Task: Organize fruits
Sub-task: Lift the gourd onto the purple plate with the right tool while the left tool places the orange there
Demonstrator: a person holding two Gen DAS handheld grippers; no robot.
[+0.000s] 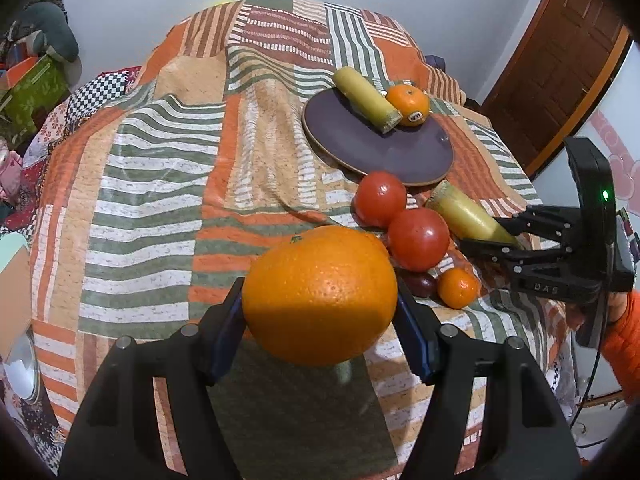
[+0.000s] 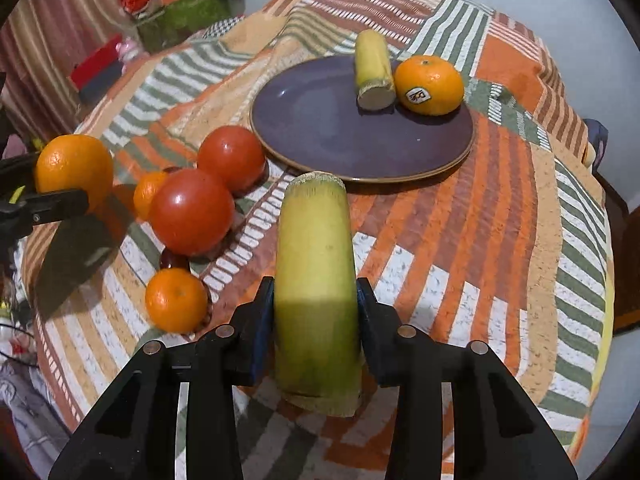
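My left gripper (image 1: 320, 312) is shut on a large orange (image 1: 320, 294), held above the cloth; it also shows at the left of the right wrist view (image 2: 74, 170). My right gripper (image 2: 316, 312) is shut on a yellow-green cut stalk piece (image 2: 316, 280), seen also in the left wrist view (image 1: 466, 216). A purple plate (image 2: 320, 132) holds another stalk piece (image 2: 374, 70) and a stickered orange (image 2: 430, 84). Two tomatoes (image 2: 192, 210) (image 2: 232, 158), two small oranges (image 2: 176, 300) (image 2: 148, 194) and a dark grape-like fruit (image 1: 422, 285) lie on the cloth between the grippers.
The table wears a striped patchwork cloth (image 1: 168, 168). A green box (image 2: 180, 16) and clutter lie beyond its far left edge. A wooden door (image 1: 560, 72) stands at the right. A metal bowl (image 1: 20, 368) sits at the left edge.
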